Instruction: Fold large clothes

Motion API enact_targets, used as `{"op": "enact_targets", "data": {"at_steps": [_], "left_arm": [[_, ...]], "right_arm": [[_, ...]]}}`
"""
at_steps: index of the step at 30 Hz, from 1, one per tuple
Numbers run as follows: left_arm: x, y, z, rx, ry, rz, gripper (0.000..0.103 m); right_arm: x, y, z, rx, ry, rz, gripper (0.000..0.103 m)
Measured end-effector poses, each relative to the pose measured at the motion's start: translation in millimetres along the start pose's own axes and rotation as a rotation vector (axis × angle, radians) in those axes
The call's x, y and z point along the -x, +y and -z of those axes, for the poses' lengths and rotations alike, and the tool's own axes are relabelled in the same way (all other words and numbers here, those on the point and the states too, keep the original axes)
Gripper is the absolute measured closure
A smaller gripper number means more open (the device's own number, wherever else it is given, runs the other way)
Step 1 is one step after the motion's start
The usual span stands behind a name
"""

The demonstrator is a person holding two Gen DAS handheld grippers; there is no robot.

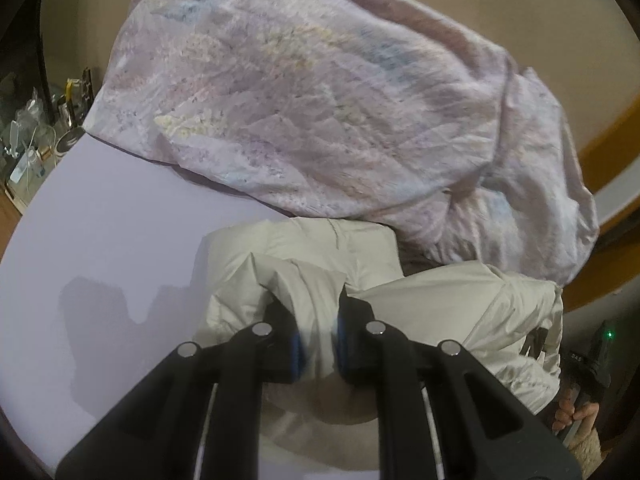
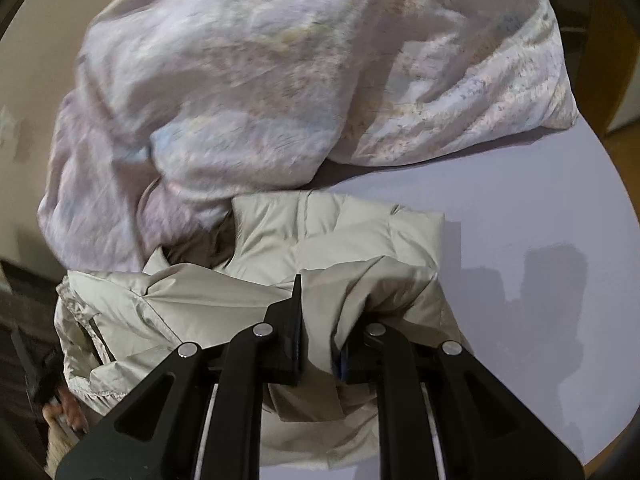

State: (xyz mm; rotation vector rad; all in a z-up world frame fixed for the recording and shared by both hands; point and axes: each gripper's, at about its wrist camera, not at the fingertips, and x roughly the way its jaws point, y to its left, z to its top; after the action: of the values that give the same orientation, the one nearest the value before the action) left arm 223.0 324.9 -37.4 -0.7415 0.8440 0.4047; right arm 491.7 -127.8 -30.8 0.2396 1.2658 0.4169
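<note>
I see the cream puffer jacket (image 1: pixel 320 264) lying on the lavender bed sheet (image 1: pixel 120 248), partly folded, with its quilted panel flat toward twelve o'clock and loose folds bunched nearer my cameras. In the right wrist view the same jacket (image 2: pixel 340 232) sits at the centre, its crumpled hem and a dark zip or pocket edge trailing off toward eight o'clock.

My left tool (image 1: pixel 318 320) is drawn in narrow, and a fold of the jacket's shell is pinched between its black fingers (image 1: pixel 356 312), blue pads just showing against the cloth. My right tool (image 2: pixel 320 320) is likewise nearly closed on a ridge of the jacket fabric, which rises between its two fingers (image 2: pixel 294 300).

Beyond the jacket, at twelve o'clock in both views, a large floral duvet (image 1: pixel 320 92) is heaped up, pale pink with faint blue and yellow print, its edge touching the jacket's far side. The duvet (image 2: pixel 260 80) is blurred in the right view.

At four o'clock in the left view I make out a person's hand (image 1: pixel 576 412) around the other tool's handle. At nine o'clock in the left view a cluttered side table (image 1: pixel 36 132) stands off the bed's edge.
</note>
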Motion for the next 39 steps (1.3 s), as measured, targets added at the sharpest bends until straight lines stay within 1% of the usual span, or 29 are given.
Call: {"op": "enact_targets", "data": {"at_steps": [2, 3, 5, 7, 8, 9, 11, 12, 15, 18, 19, 20, 21, 22, 23, 25, 26, 29, 30, 31, 33, 34, 35, 37, 38, 39], "left_arm": [[-15.5, 0.8, -6.8, 0.017, 0.013, -0.015, 0.087], [-21.1, 1.5, -9.2, 0.03, 0.019, -0.02, 0.084], [-36.1, 5.4, -16.1, 0.083, 0.035, -0.033, 0.08], [-43.9, 8.3, -20.0, 0.121, 0.044, -0.037, 0.071], [-47.9, 9.5, -23.0, 0.138, 0.048, -0.036, 0.064], [-49.7, 8.9, -25.0, 0.141, 0.047, -0.034, 0.061], [-50.2, 3.7, -28.2, 0.114, 0.043, -0.038, 0.051], [-49.9, 1.1, -29.2, 0.103, 0.043, -0.037, 0.046], [-46.9, -4.9, -33.0, 0.065, 0.044, -0.019, 0.037], [-39.2, -4.1, -40.1, 0.065, 0.032, 0.003, 0.033], [-34.6, -3.7, -43.0, 0.064, 0.015, 0.003, 0.029], [-26.5, -3.9, -47.1, 0.05, -0.025, -0.006, 0.02], [-20.1, -4.6, -50.3, 0.037, -0.058, -0.017, 0.014], [-13.6, -5.3, -52.8, 0.023, -0.086, -0.018, 0.014], [-8.1, -7.4, -54.9, 0.002, -0.098, -0.022, 0.014], [-4.1, -15.5, -51.4, -0.057, -0.093, -0.031, 0.014], [-2.5, -20.6, -47.3, -0.092, -0.091, -0.038, 0.014], [-3.7, -41.2, -25.7, -0.208, -0.07, -0.043, 0.014], [-5.8, -47.0, -19.0, -0.233, -0.061, -0.041, 0.014], [-9.2, -54.0, -10.9, -0.259, -0.044, -0.033, 0.014], [-13.1, -62.0, 1.0, -0.291, -0.026, -0.032, 0.014], [-14.4, -65.6, 6.2, -0.306, -0.022, -0.031, 0.014], [-16.2, -70.2, 11.3, -0.323, -0.017, -0.032, 0.014], [-19.2, -77.7, 19.2, -0.351, -0.012, -0.026, 0.014], [-20.0, -80.2, 21.7, -0.361, -0.01, -0.026, 0.014], [-21.5, -83.8, 24.8, -0.375, -0.007, -0.027, 0.014]], "right_arm": [[-13.9, -2.8, -7.2, -0.055, 0.0, 0.028, 0.089], [-18.1, -4.5, -9.1, -0.078, 0.003, 0.033, 0.088], [-28.3, -10.1, -16.5, -0.151, 0.017, 0.036, 0.08], [-30.6, -13.9, -22.0, -0.193, 0.022, 0.028, 0.075], [-28.4, -15.7, -25.8, -0.21, 0.018, 0.021, 0.072], [-25.0, -16.8, -27.8, -0.212, 0.011, 0.013, 0.07], [-13.9, -17.3, -33.2, -0.207, -0.016, -0.001, 0.063], [-9.2, -17.4, -35.6, -0.203, -0.029, -0.002, 0.061], [5.6, -20.9, -43.9, -0.218, -0.076, -0.016, 0.057], [23.9, -29.8, -51.0, -0.273, -0.139, -0.046, 0.049], [31.0, -28.4, -50.3, -0.268, -0.175, -0.046, 0.044], [36.8, -21.1, -47.6, -0.227, -0.203, -0.038, 0.039], [38.0, -12.5, -44.6, -0.177, -0.207, -0.028, 0.039], [36.2, -1.9, -41.1, -0.122, -0.199, -0.017, 0.039], [30.6, 13.8, -32.7, -0.048, -0.172, -0.009, 0.039], [17.1, 36.1, -18.1, 0.045, -0.123, -0.004, 0.039], [5.6, 52.2, -6.0, 0.111, -0.086, 0.0, 0.039], [-26.4, 87.4, 21.6, 0.252, -0.005, 0.033, 0.039], [-34.8, 93.4, 27.7, 0.28, 0.013, 0.05, 0.039], [-45.7, 100.4, 34.2, 0.307, 0.033, 0.071, 0.041], [-63.0, 108.4, 41.7, 0.329, 0.051, 0.113, 0.052], [-68.2, 110.7, 41.5, 0.328, 0.05, 0.126, 0.065], [-74.9, 111.9, 41.8, 0.321, 0.046, 0.132, 0.08], [-79.0, 112.0, 41.1, 0.318, 0.035, 0.137, 0.096], [-80.9, 113.7, 38.3, 0.314, 0.021, 0.147, 0.099], [-82.2, 115.8, 35.7, 0.308, 0.011, 0.149, 0.099]]}}
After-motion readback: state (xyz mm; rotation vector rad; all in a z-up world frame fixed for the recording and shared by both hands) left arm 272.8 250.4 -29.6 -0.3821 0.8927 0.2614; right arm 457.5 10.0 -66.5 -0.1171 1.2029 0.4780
